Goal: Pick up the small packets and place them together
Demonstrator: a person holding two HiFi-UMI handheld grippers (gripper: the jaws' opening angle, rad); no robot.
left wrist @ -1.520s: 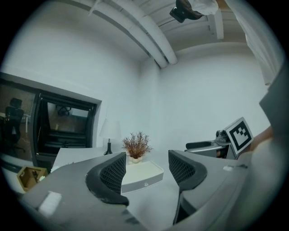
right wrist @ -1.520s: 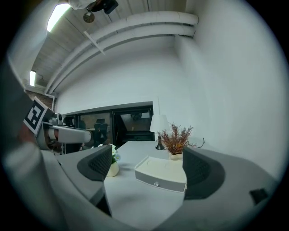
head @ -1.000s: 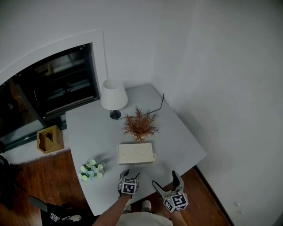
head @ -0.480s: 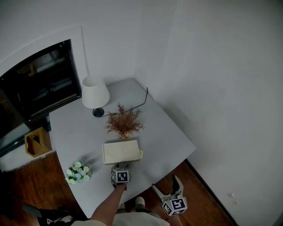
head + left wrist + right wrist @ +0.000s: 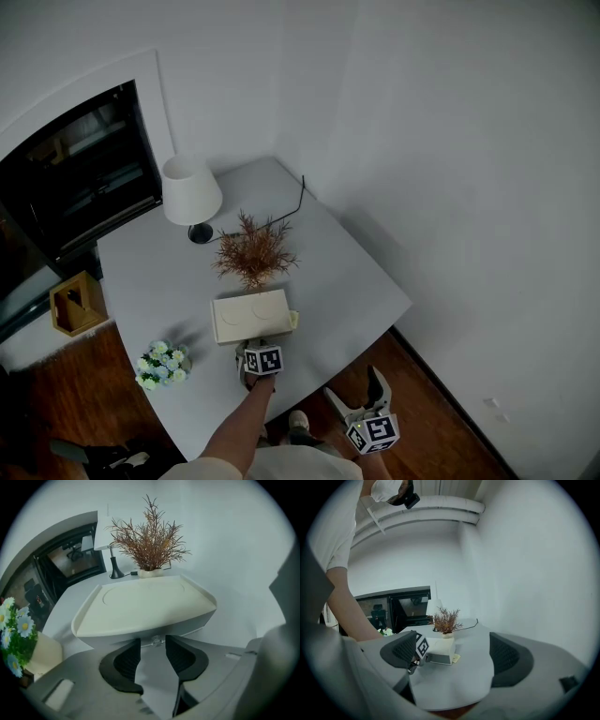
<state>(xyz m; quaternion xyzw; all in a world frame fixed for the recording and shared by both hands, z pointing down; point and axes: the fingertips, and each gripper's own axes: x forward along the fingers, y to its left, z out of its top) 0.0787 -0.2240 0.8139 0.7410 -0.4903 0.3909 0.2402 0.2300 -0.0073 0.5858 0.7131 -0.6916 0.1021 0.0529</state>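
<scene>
Small pale-yellow packet (image 5: 293, 321) lies on the grey table (image 5: 347, 281), right against the right end of the cream rectangular tray (image 5: 246, 315). The left gripper (image 5: 153, 645) sits at the tray's near edge, its jaws narrow and closing. A tiny clear bit (image 5: 156, 641) shows between the tips, not pinched. The right gripper (image 5: 353, 385) hangs off the table's near side, jaws wide apart and empty.

cream tray (image 5: 248, 315) mid-table, dried plant (image 5: 251, 255) behind, flowers (image 5: 159, 364) left, open tabletop (image 5: 347, 286) right
</scene>
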